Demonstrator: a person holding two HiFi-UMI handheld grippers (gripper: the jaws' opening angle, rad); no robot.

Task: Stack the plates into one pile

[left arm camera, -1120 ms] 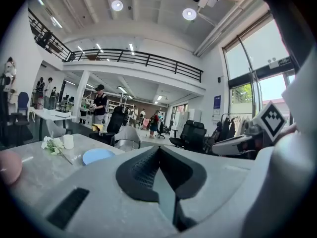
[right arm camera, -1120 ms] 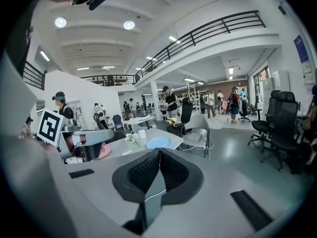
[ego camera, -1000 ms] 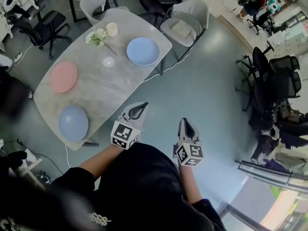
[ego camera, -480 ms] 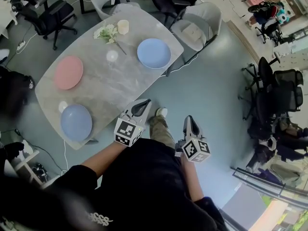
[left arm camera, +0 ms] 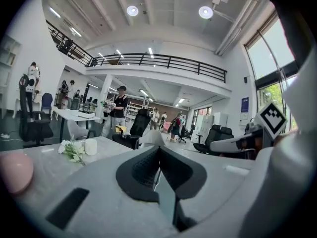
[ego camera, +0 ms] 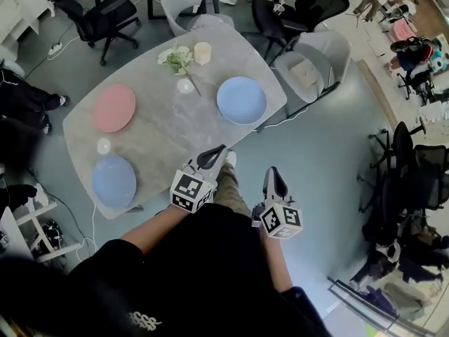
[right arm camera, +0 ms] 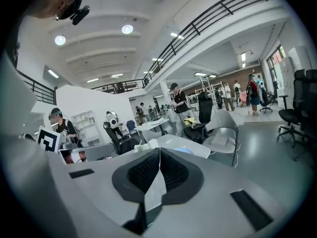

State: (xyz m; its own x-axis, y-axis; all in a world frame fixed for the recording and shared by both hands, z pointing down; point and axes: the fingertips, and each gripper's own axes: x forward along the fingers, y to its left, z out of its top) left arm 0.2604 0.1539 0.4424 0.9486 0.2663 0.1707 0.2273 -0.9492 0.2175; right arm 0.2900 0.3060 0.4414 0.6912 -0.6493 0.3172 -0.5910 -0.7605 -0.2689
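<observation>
L gripper [ego camera: 216, 153] & R gripper [ego camera: 273, 175]: jaws pressed together on both, nothing between them. L tip sits by the near edge of the grey table [ego camera: 168, 128]; R is over the floor beside it. Neither touches a plate. 3 plates lie flat on the table, well apart, unstacked: pink plate [ego camera: 114, 107] at left, near blue plate [ego camera: 113, 181] by the front-left corner, far blue plate [ego camera: 241, 100] at right. Flowers [ego camera: 175, 58] & cream cup [ego camera: 202, 53] at the far end
</observation>
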